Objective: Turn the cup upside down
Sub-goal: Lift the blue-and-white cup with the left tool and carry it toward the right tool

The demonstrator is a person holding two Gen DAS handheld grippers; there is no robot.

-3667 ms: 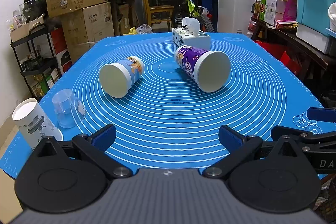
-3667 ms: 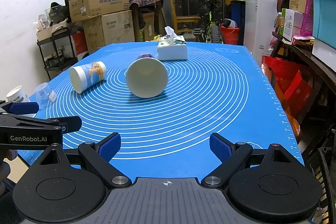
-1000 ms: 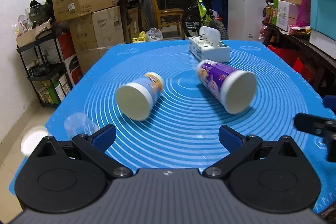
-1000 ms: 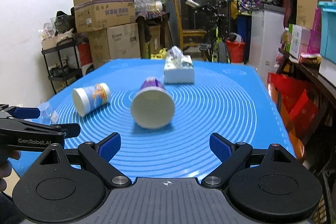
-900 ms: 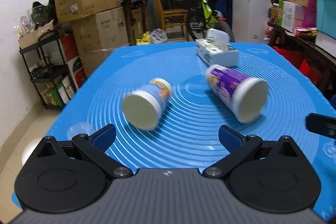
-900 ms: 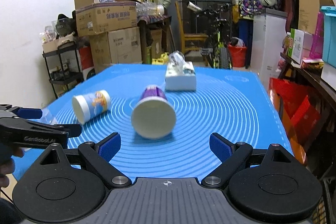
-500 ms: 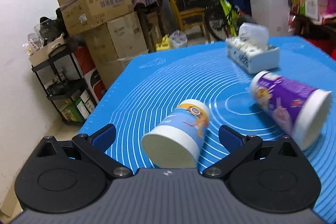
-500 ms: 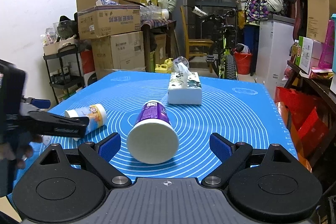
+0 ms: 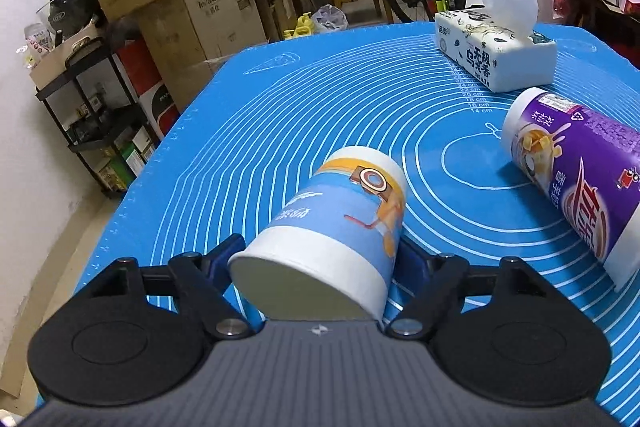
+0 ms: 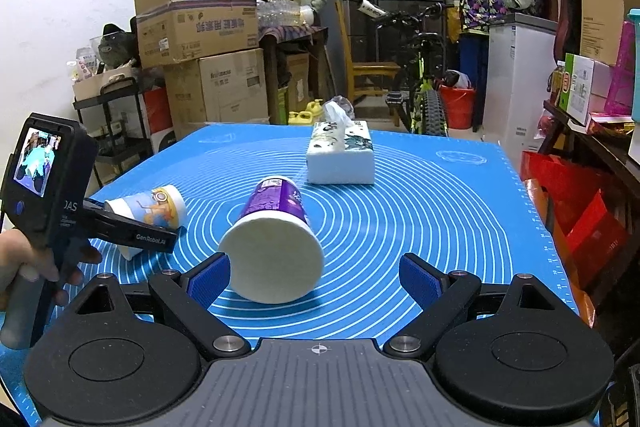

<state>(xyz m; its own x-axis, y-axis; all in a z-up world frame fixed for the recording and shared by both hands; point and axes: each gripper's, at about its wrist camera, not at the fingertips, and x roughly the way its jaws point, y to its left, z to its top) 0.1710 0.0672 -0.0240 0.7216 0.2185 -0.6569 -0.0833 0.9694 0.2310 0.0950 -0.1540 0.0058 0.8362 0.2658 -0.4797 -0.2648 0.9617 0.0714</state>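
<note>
A light-blue cartoon paper cup lies on its side on the blue mat, mouth toward the camera. My left gripper has a finger on each side of the cup near its rim, closed in on it; the cup still rests on the mat. The right wrist view shows the same cup in the left gripper. A purple paper cup lies on its side, mouth toward my right gripper, which is open and empty just short of it. It also shows in the left wrist view.
A white tissue box stands beyond the purple cup on the mat; it shows in the left wrist view too. Stacked cardboard boxes, a black shelf rack, a bicycle and a wooden chair crowd the floor behind the table.
My left gripper moved forward to the light-blue cup and closed its fingers around it. My right gripper came closer to the purple cup and stayed open.
</note>
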